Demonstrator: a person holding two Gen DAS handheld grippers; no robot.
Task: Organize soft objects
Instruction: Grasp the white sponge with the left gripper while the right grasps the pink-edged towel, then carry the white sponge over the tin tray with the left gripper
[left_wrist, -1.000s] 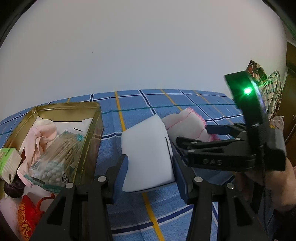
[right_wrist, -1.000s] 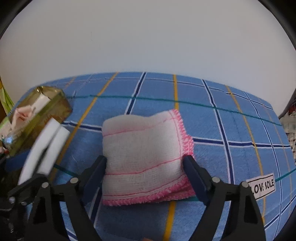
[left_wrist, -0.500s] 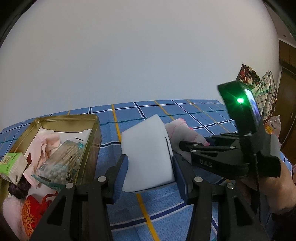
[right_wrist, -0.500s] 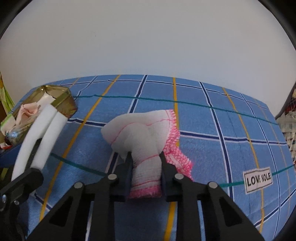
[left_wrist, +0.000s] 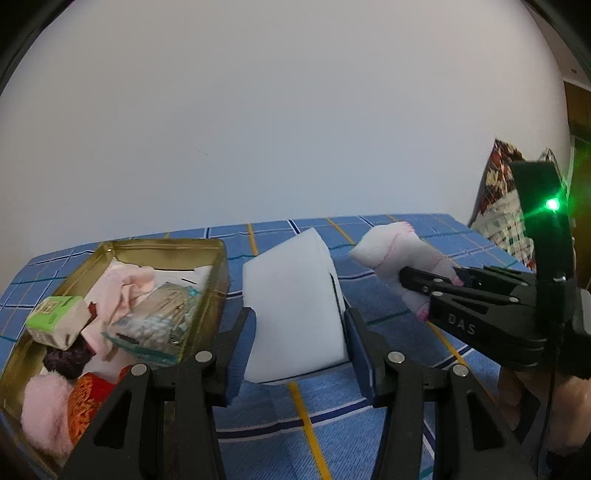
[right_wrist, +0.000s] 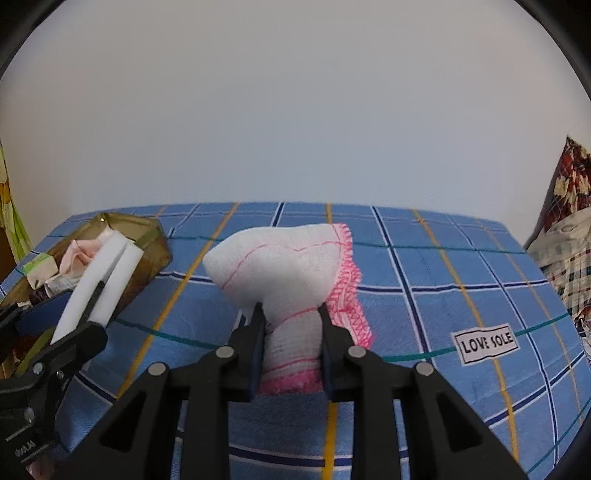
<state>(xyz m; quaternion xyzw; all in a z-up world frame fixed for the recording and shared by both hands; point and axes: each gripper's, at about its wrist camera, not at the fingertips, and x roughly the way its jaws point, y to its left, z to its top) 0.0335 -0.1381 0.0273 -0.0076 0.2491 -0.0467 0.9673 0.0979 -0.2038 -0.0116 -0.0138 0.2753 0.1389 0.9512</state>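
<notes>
Two tongs, two soft items in hand. Left tongs (left_wrist: 299, 339) are clamped on one white foam block (left_wrist: 291, 302), held on edge above the blue checked cover (right_wrist: 443, 266), just right of the tin (left_wrist: 218, 266); presumably staged for dropping in. Right tongs (right_wrist: 290, 332) have just been closing and are now clamped on one pink-edged cloth (right_wrist: 280, 266), bunched at the pinch and lifted off the cover, likely for the same transfer. One tin is seen near the left edge, already holding several soft items. One label (right_wrist: 485, 343) lies toward the right edge.
</notes>
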